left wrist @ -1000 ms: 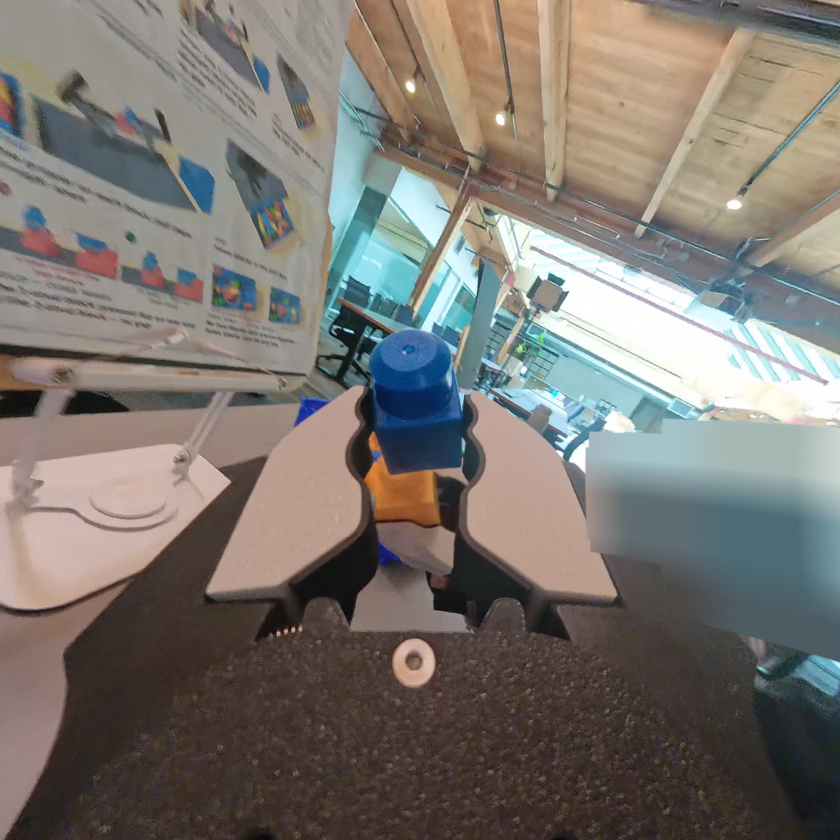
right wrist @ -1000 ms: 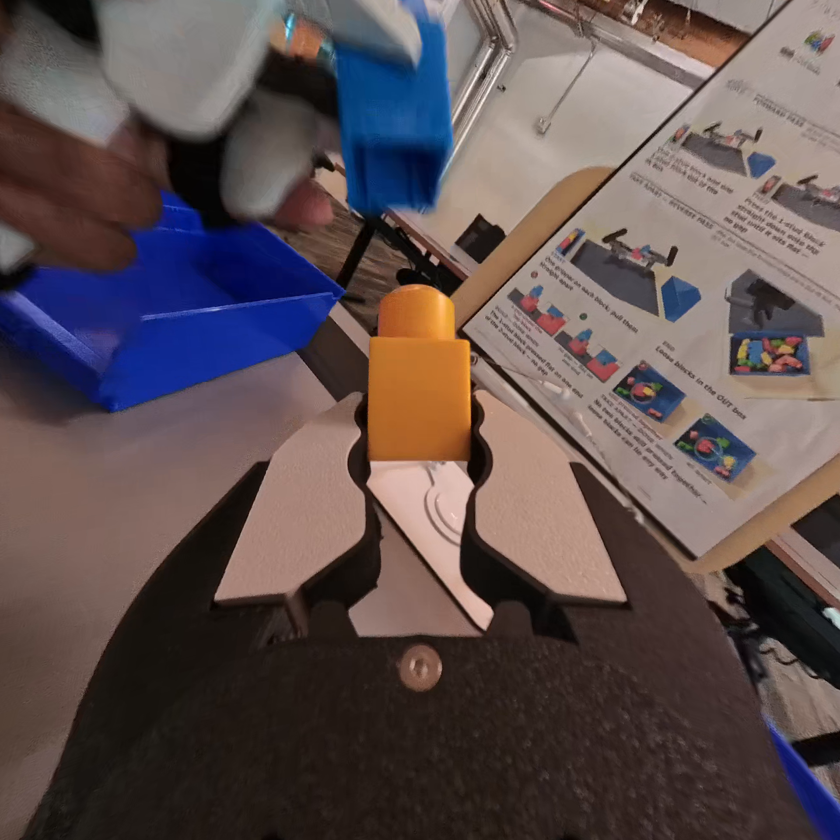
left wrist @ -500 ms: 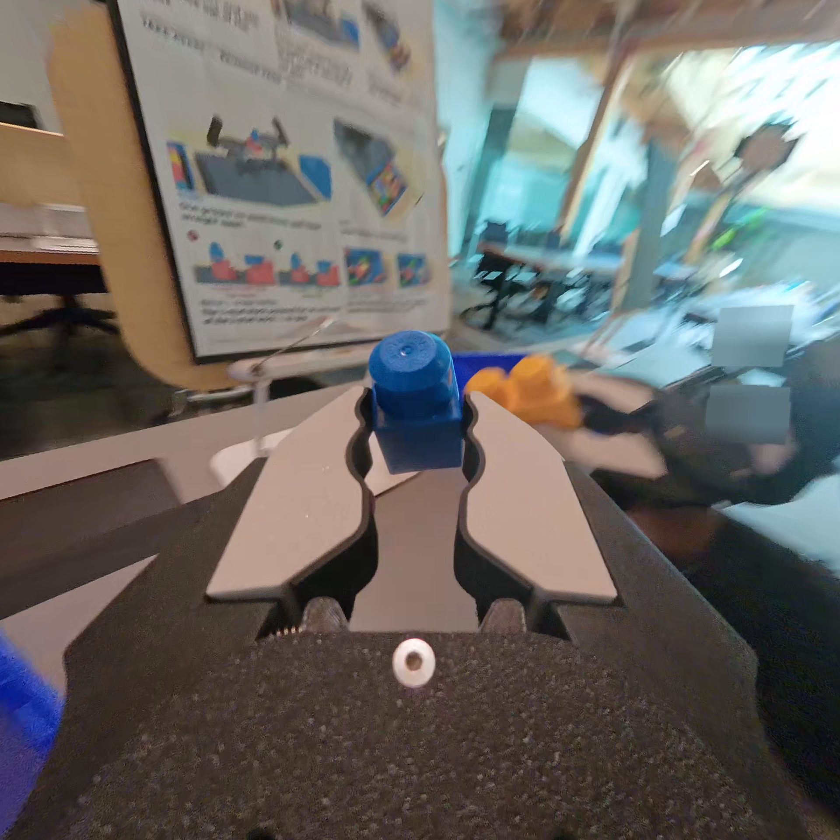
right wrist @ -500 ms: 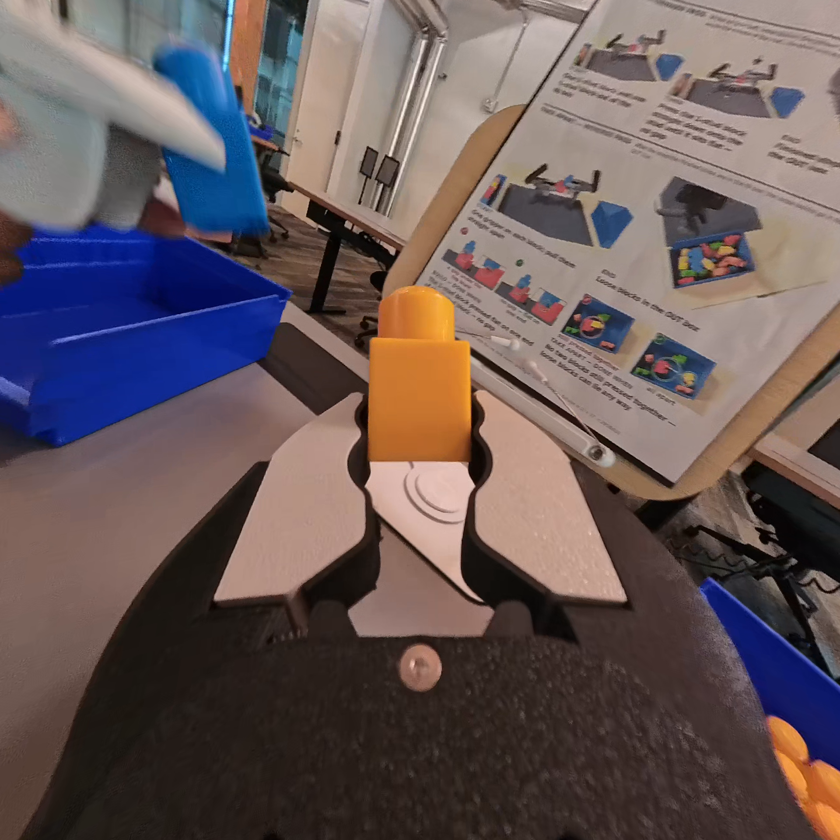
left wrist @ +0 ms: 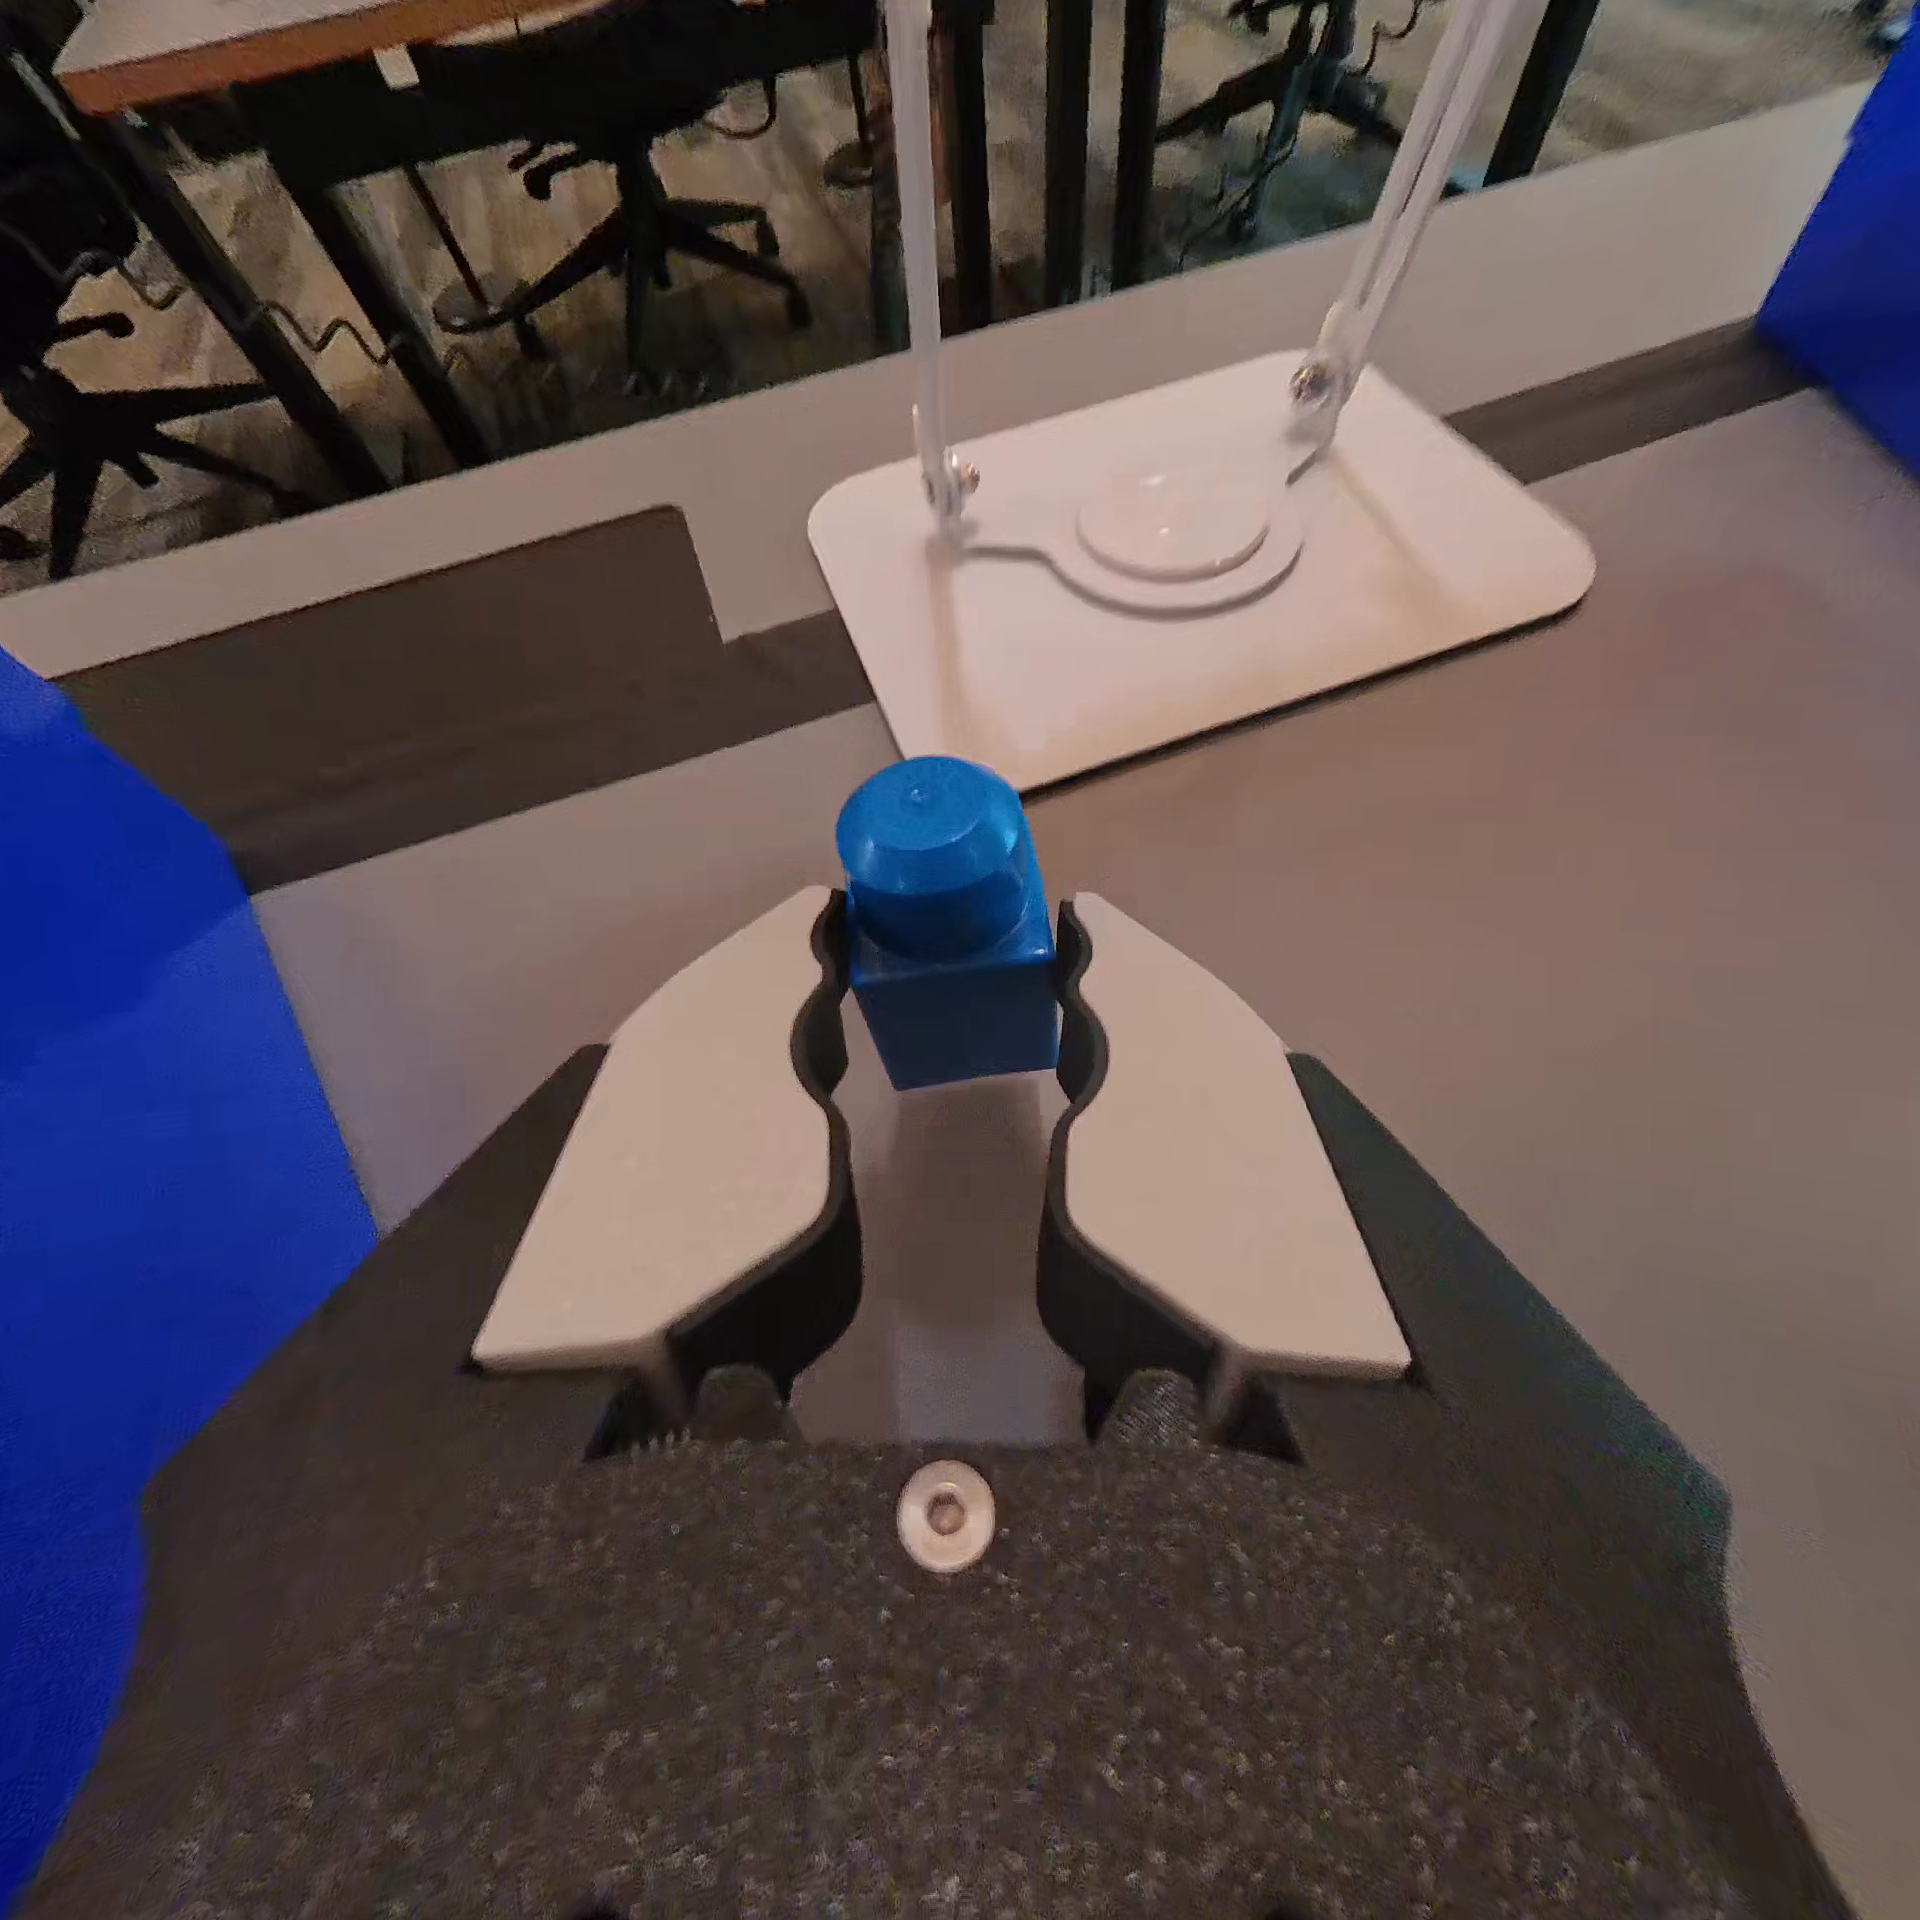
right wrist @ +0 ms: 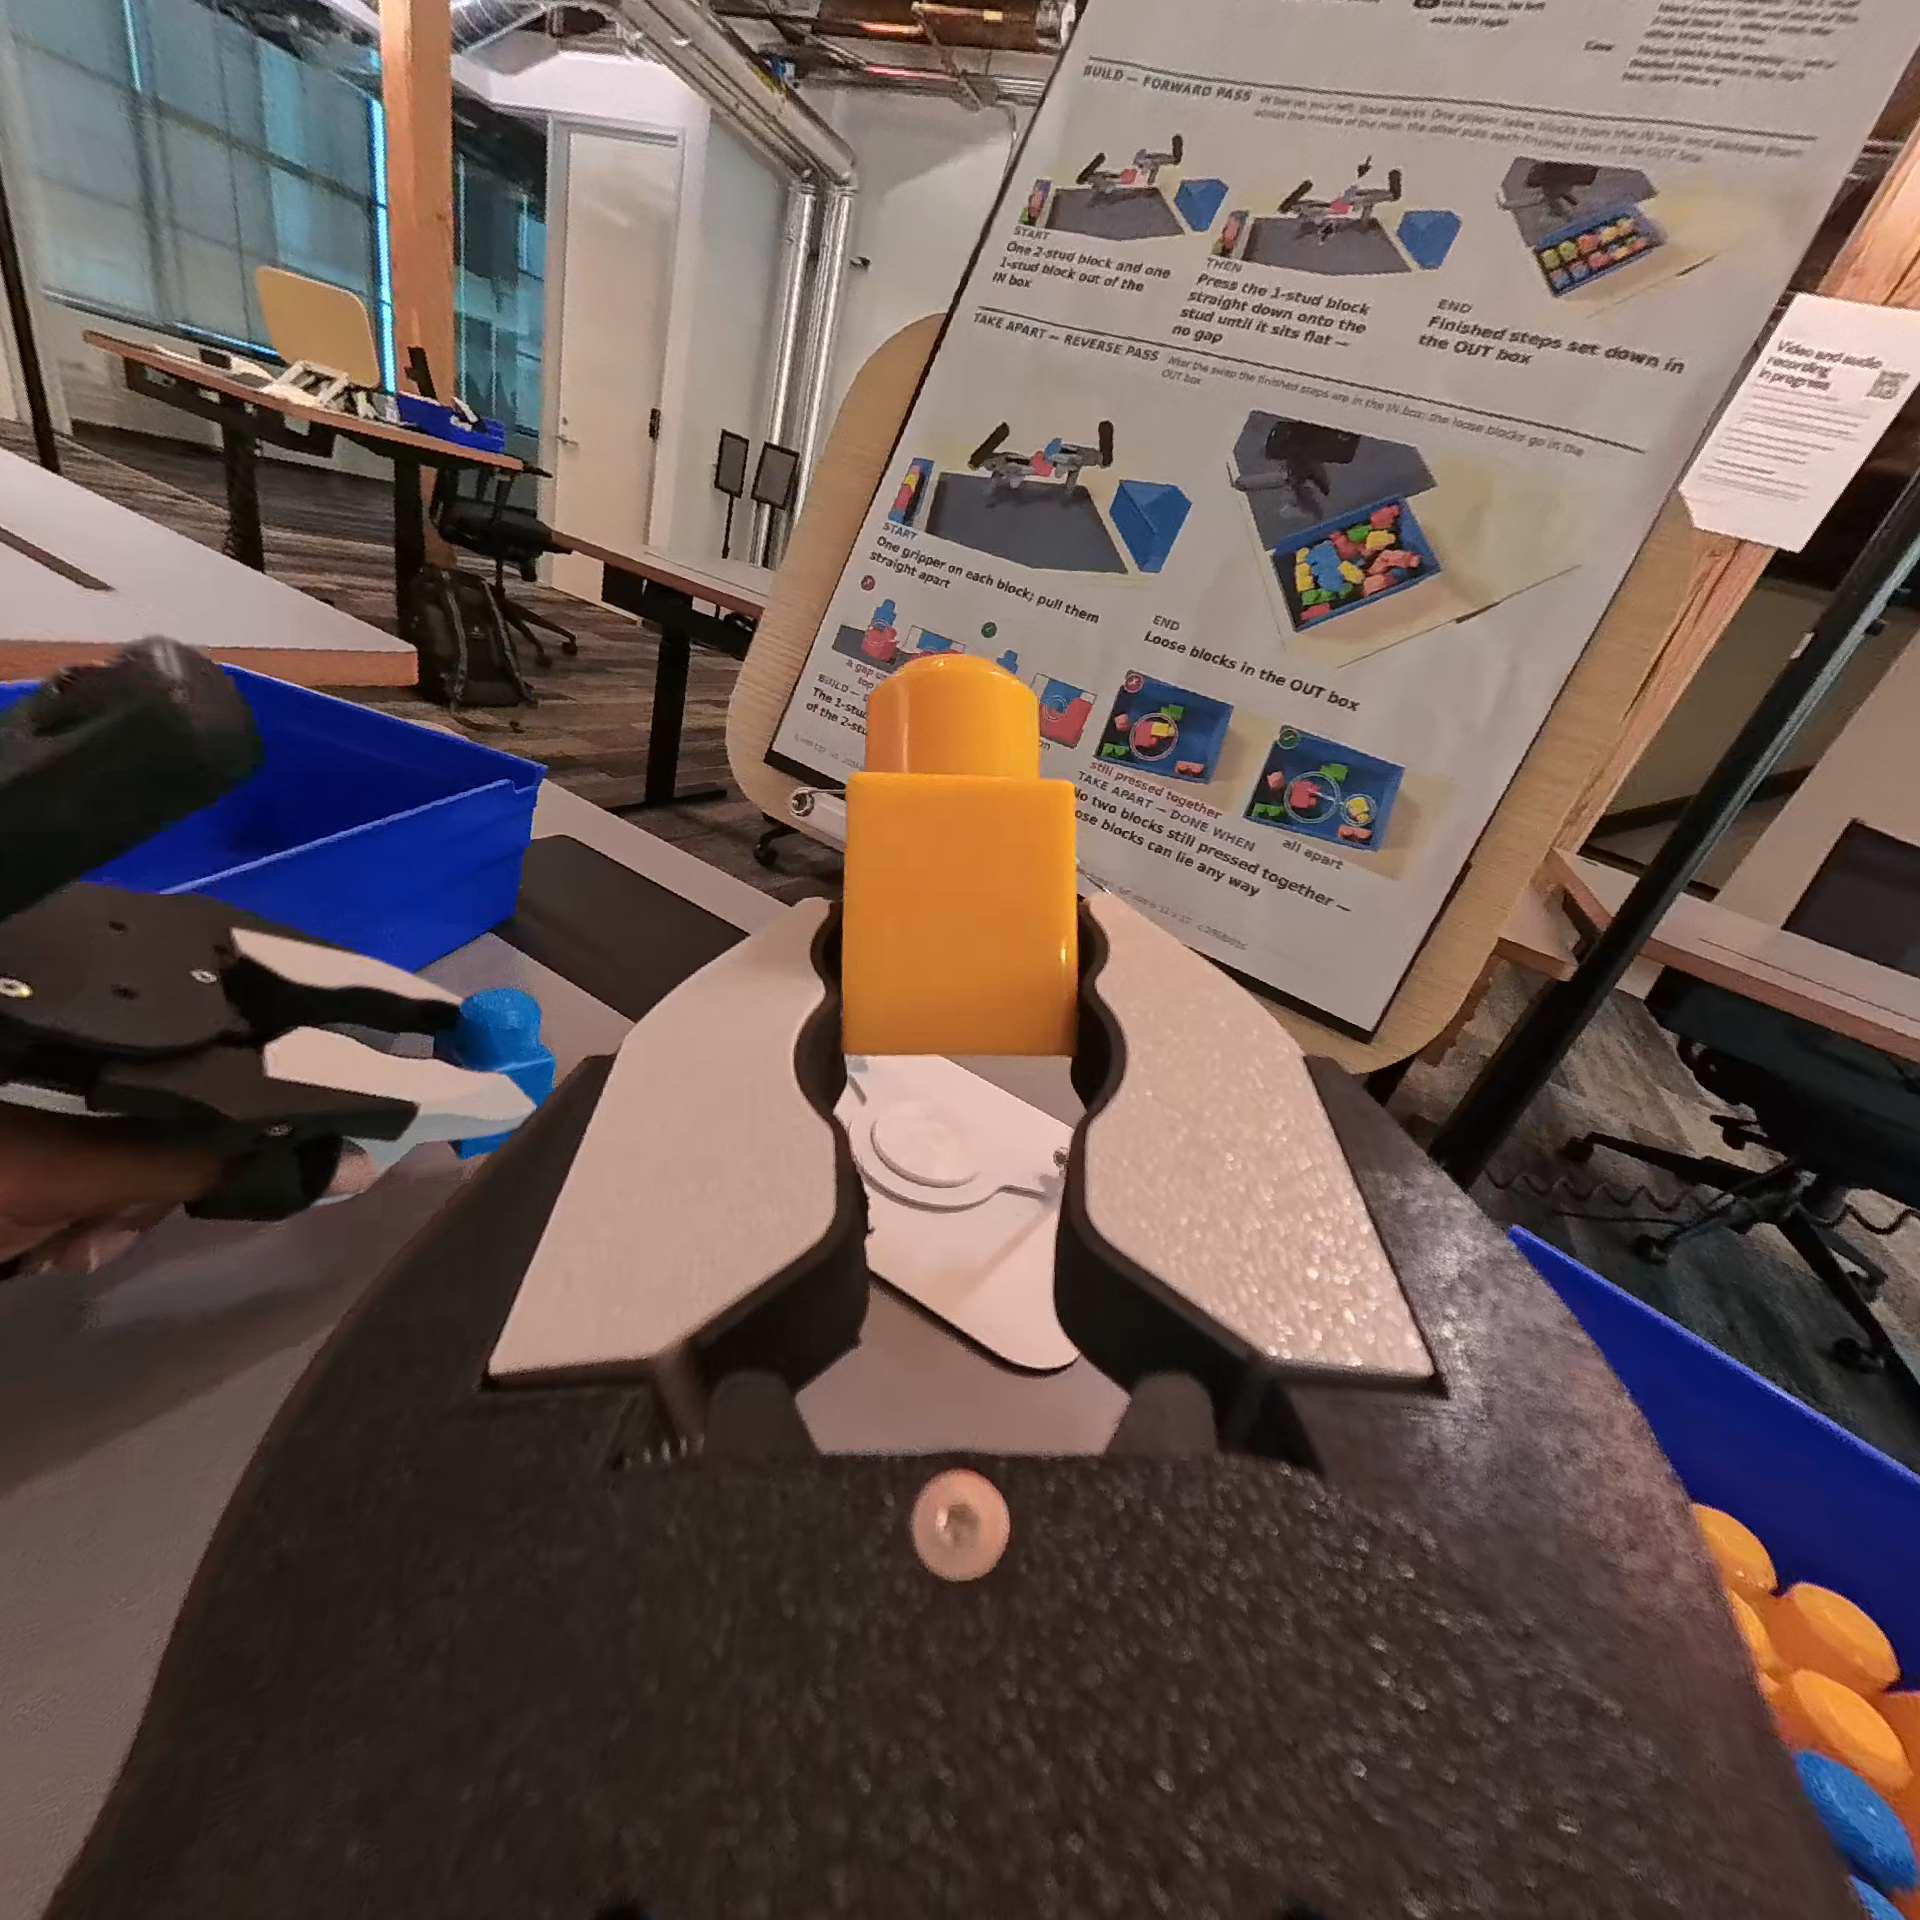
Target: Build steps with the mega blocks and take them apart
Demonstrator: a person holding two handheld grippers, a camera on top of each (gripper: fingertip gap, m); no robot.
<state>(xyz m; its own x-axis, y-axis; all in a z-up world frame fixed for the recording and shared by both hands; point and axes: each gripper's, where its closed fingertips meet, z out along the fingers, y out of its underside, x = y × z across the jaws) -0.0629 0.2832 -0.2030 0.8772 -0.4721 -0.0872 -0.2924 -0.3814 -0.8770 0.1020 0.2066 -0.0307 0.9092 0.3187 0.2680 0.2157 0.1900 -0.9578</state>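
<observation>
The left gripper (left wrist: pixel 951 961) is clamped on a blue block (left wrist: pixel 951 971) held at its fingertips, stud pointing forward and up, above the grey table (left wrist: pixel 1507 883). Ahead of it, just past the block, sits a white stand base (left wrist: pixel 1434 561); a blue bin (left wrist: pixel 125 1091) wall lies close on its left side and another blue edge (left wrist: pixel 1860 281) shows far right.

The right gripper (right wrist: pixel 956 971) is clamped on an orange block (right wrist: pixel 956 925), stud up, pinched between both tips. To its left, lower and near, the left gripper (right wrist: pixel 488 1060) shows with the blue block (right wrist: pixel 509 1039) in its tips, the two blocks apart. Beyond that lies an empty-looking blue tray (right wrist: pixel 353 842). Ahead stands an instruction board (right wrist: pixel 1299 436). At its lower right a bin (right wrist: pixel 1662 1382) holds orange and blue blocks (right wrist: pixel 1829 1673).
</observation>
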